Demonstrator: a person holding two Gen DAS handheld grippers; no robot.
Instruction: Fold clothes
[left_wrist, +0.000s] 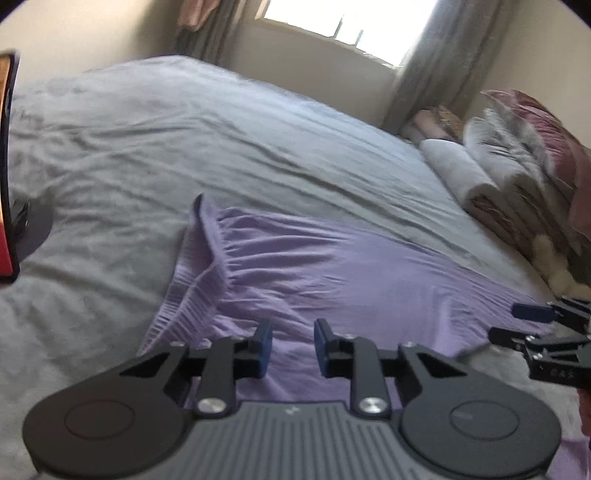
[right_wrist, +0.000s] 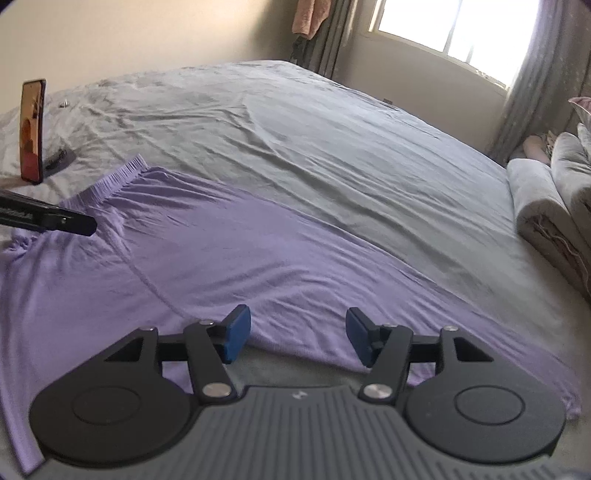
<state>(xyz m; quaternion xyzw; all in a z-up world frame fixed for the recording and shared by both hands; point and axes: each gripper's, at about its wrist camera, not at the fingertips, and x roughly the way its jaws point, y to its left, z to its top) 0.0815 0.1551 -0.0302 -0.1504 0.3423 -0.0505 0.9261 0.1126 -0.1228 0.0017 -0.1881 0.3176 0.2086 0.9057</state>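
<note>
Lilac garment (right_wrist: 236, 251), prob. elastic-waist trousers or skirt, spread flat on grey bedsheet (right_wrist: 332, 147); waistband (right_wrist: 110, 181) toward 10 o'clock in rt wrist view, hem edge at 6 o'clock, just ahead of rt gripper (right_wrist: 298, 334). Rt gripper jaws spread wide, nothing between pads, hem edge lying just below the gap. Lt gripper (left_wrist: 293, 349) jaws narrowly apart over lilac cloth at 6 o'clock, no fabric visibly pinched; contact w/ cloth unclear. Step in hand, as judged: taking hold of near edge w/ both grippers for first fold. To do well: lower each set of pads onto a single edge of cloth, avoid catching bedsheet beneath, close both before lifting, keep the two grips level so fold line stays straight. Lt wrist view alone shows bunched, turned-over waistband (left_wrist: 192, 266) at 9 o'clock & stacked folded linens (left_wrist: 517, 177) at 2 o'clock, plus rt gripper's tips at 3 o'clock. Rt wrist view alone shows full hem, upright phone (right_wrist: 33, 129) at 9 o'clock, lt gripper's tip (right_wrist: 74, 223) over the cloth.
</note>
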